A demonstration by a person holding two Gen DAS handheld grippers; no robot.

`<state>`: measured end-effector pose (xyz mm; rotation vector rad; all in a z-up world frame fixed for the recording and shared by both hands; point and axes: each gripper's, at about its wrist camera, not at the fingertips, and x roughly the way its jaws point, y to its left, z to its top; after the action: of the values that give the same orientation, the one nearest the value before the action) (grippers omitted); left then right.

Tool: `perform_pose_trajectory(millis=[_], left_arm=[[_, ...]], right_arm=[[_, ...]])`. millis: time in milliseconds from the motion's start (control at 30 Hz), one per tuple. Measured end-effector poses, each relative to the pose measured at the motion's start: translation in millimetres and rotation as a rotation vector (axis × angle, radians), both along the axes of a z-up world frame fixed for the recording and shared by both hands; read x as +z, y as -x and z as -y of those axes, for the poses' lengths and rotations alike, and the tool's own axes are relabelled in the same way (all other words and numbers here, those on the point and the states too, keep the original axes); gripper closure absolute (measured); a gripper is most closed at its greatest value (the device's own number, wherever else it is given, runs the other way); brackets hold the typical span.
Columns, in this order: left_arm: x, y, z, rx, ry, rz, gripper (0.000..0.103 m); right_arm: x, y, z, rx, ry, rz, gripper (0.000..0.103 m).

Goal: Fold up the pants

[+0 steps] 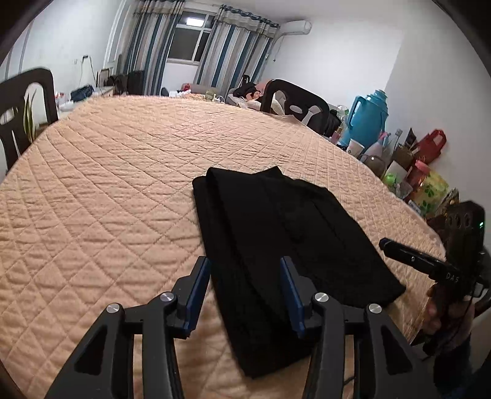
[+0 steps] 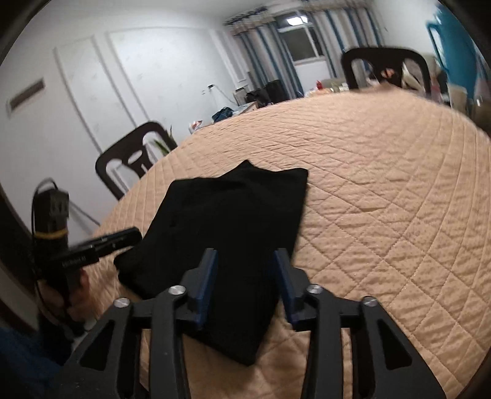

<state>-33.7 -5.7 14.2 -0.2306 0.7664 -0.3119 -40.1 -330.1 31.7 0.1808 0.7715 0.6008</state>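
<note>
A quilted peach cover is stretching across the big table, dark cut-out chairs are standing at its edges, and striped curtains are framing a dark window that is catching a ceiling light's glare. White panelled walls are closing in the room; an air conditioner is hanging high.

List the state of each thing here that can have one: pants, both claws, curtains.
Pants: folded into a flat black stack on the quilt, not gripped.
Left claw: open, pads apart over the near end of the pants.
Right claw: open, nothing pinched, over the pants' near edge.
Curtains: drawn apart, window uncovered.
</note>
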Motion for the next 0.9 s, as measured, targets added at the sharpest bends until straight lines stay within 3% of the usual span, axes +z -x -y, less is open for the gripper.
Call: perform_pose_trajectory(millis=[233,433,767,900], left_arm=[[-15,-32,-17,0.032,0.157,-0.103,0.053],[-21,-48,-17,0.039,0.214,-0.132,0.05],[-22,-10,-13,0.048,0.231,-0.118,0.05],[-20,-17,-10,0.054,0.212,-0.134,0.049]], right_arm=[[-13,-37,14,-0.038,-0.083,-0.129,0.059],[-21,-62,7,-0.033,-0.132,-0.209,0.059],[-25,-36,4,0.019,-0.162,-0.233,0.058],[-24,-33,3,0.025,-0.145,-0.223,0.058]])
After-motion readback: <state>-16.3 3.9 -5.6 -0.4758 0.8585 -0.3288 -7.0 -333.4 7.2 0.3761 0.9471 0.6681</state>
